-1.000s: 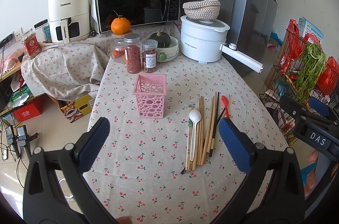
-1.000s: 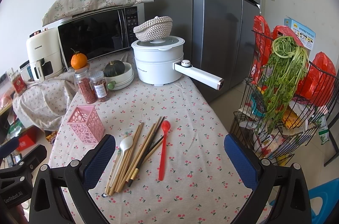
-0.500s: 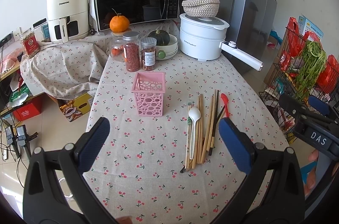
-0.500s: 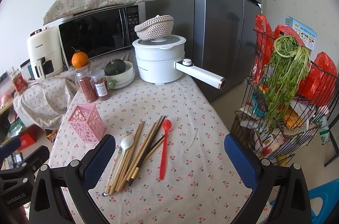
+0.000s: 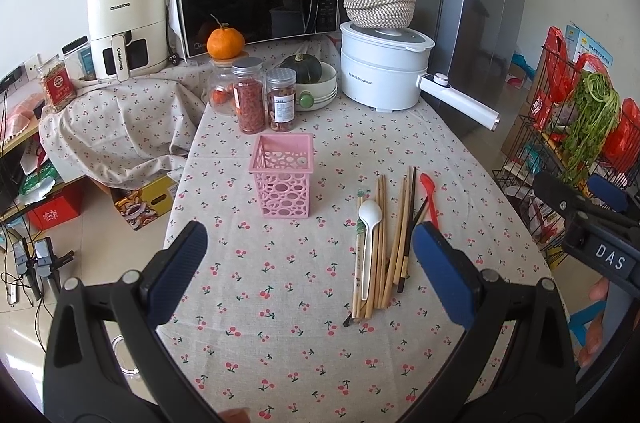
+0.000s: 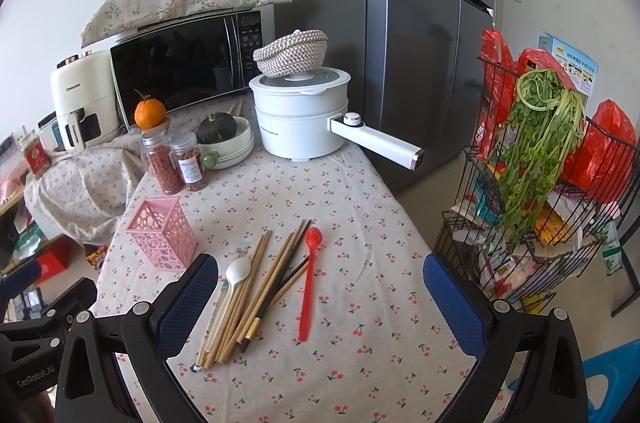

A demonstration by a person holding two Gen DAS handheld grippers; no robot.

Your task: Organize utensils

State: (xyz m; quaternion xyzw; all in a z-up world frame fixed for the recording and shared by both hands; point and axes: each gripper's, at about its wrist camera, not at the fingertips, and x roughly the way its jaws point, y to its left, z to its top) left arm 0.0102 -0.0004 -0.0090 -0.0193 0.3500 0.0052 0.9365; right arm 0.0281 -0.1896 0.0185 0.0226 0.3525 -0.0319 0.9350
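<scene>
A pink perforated holder (image 5: 283,179) (image 6: 163,232) stands upright and empty on the cherry-print tablecloth (image 5: 280,303). To its right lie several wooden chopsticks (image 5: 382,247) (image 6: 248,291), a white spoon (image 5: 369,235) (image 6: 235,275) on top of them, dark chopsticks and a red spoon (image 5: 429,197) (image 6: 309,279). My left gripper (image 5: 308,271) is open and empty, above the near table in front of the holder. My right gripper (image 6: 320,303) is open and empty, hovering over the utensil pile. The right gripper also shows at the right edge of the left wrist view (image 5: 600,223).
Two spice jars (image 5: 264,101), a bowl with a green squash (image 5: 312,79), a white electric pot (image 5: 384,71) with a long handle, a microwave (image 5: 256,3) and an air fryer (image 5: 128,23) stand at the back. A wire rack with greens (image 6: 536,183) stands right of the table.
Both views have shifted slightly, as the grippers drift a little back and up. Nothing on the table has moved; both grippers stay open.
</scene>
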